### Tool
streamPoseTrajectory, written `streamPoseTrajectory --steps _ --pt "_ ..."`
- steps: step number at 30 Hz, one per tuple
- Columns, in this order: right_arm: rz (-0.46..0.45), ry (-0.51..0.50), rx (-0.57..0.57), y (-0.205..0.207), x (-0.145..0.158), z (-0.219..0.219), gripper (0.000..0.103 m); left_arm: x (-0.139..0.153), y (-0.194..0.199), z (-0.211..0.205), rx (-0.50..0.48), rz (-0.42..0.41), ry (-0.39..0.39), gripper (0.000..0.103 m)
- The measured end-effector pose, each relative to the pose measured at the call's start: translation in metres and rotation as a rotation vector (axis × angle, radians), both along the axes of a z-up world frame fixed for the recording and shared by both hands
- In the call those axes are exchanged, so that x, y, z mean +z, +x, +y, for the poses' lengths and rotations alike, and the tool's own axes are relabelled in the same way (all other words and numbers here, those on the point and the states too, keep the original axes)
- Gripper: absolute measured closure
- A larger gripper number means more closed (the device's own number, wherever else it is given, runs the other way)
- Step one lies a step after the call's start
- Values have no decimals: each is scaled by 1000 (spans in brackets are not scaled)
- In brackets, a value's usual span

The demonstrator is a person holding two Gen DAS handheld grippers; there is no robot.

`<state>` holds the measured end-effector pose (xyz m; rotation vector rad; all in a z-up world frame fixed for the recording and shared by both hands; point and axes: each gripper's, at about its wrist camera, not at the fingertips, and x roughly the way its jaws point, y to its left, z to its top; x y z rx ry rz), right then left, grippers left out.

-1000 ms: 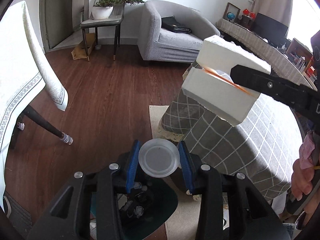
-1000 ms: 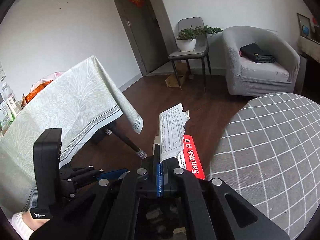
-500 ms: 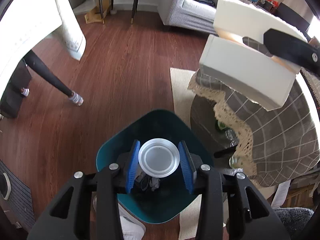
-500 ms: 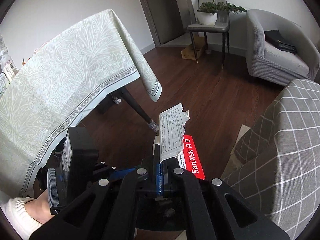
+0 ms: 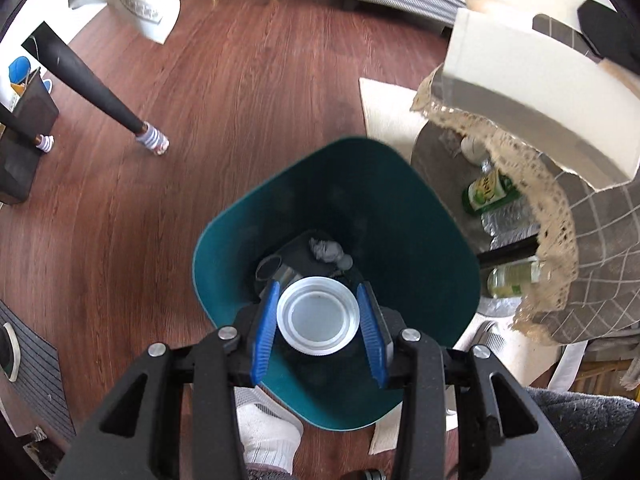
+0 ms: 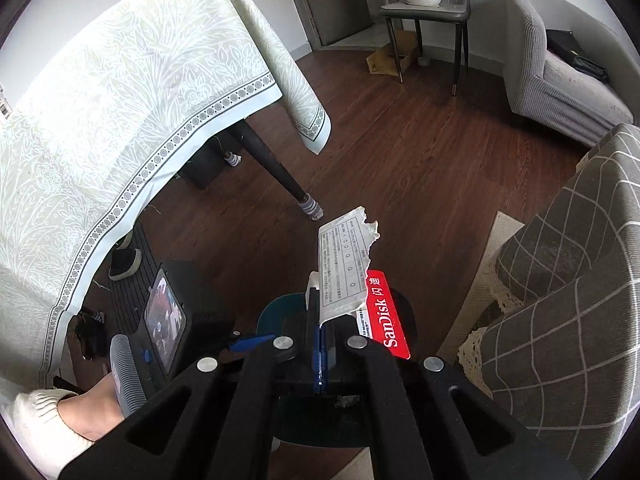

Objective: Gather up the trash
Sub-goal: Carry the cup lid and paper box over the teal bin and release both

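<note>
My left gripper (image 5: pixel 318 318) is shut on a round white plastic lid (image 5: pixel 318 316), held flat between its blue pads right over the mouth of the teal trash bin (image 5: pixel 224 236). Crumpled grey paper (image 5: pixel 326 250) and dark scraps lie at the bin's bottom. My right gripper (image 6: pixel 320 334) is shut on a torn red-and-white SanDisk card package (image 6: pixel 348 276), which sticks up from the jaws. Below it, the bin's teal rim (image 6: pixel 272 306) peeks out. The package also shows as a large white shape (image 5: pixel 520 64) at the upper right of the left wrist view.
A round table with a grey checked cloth (image 5: pixel 600 248) stands right of the bin, with bottles (image 5: pixel 486 192) under it. A table with a pale green cloth (image 6: pixel 120 112) and dark legs (image 5: pixel 92 88) is to the left. A socked foot (image 5: pixel 268 436) is beside the bin. An armchair (image 6: pixel 560 80) stands beyond.
Both grippers have dropped and tipped downward toward the bin. The lid now hangs over the bin's opening, and the bin fills much more of the left wrist view. Both grips are unchanged.
</note>
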<state>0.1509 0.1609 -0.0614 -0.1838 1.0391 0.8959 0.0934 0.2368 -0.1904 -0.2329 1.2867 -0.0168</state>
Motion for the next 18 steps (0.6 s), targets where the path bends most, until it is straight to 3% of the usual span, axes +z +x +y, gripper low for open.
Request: streamPoseTrajectory --steps 6,11,18 --pt "38 -55 9 0 -16 7 103 -15 -3 0 -14 33 -9 59" --pt "87 -98 19 1 -39 10 103 -17 -5 -1 -25 29 -5 46" --pt "116 -165 23 -1 -63 14 103 6 -10 11 17 -47 3 44"
